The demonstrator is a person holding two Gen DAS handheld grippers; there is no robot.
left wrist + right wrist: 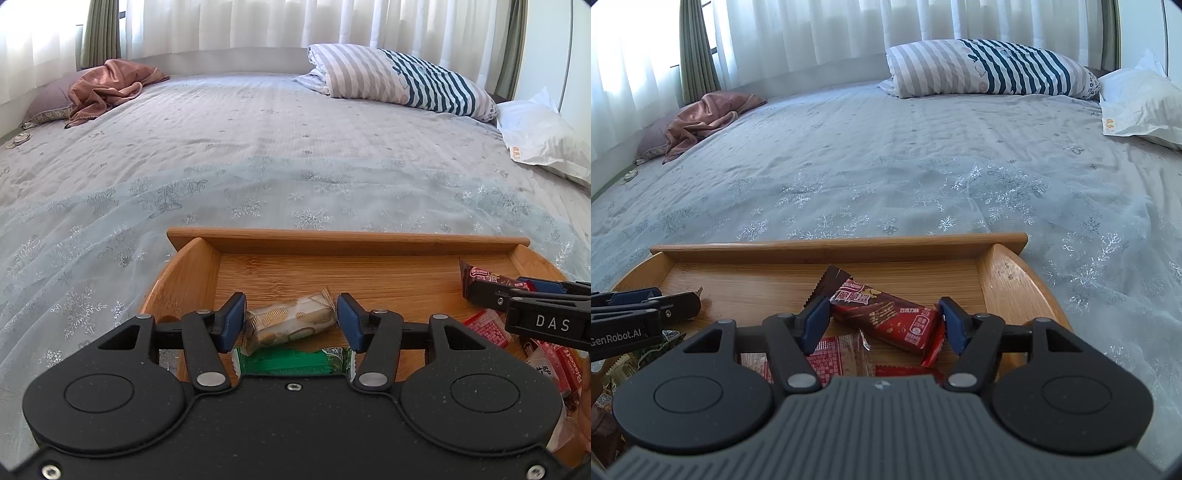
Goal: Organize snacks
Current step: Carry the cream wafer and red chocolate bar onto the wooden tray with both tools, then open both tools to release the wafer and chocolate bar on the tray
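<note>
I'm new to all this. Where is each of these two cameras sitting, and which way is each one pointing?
Left wrist: rides on the left gripper, looking forward over its open fingers at a beige snack pack in the wooden tray; the right gripper pokes in from the right.
Right wrist: rides on the right gripper, facing a red wafer bar; the left gripper enters at left.
Shared: tray, bed, striped pillow.

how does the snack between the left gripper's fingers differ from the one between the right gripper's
The cream-and-gold snack pack is pale and plump, almost a roll; the dark red wafer bar is flat and long. The pack fills the gap between the left gripper fingers, while the bar lies slanted between the right gripper fingers. Both rest in the wooden tray, with both grippers open.
</note>
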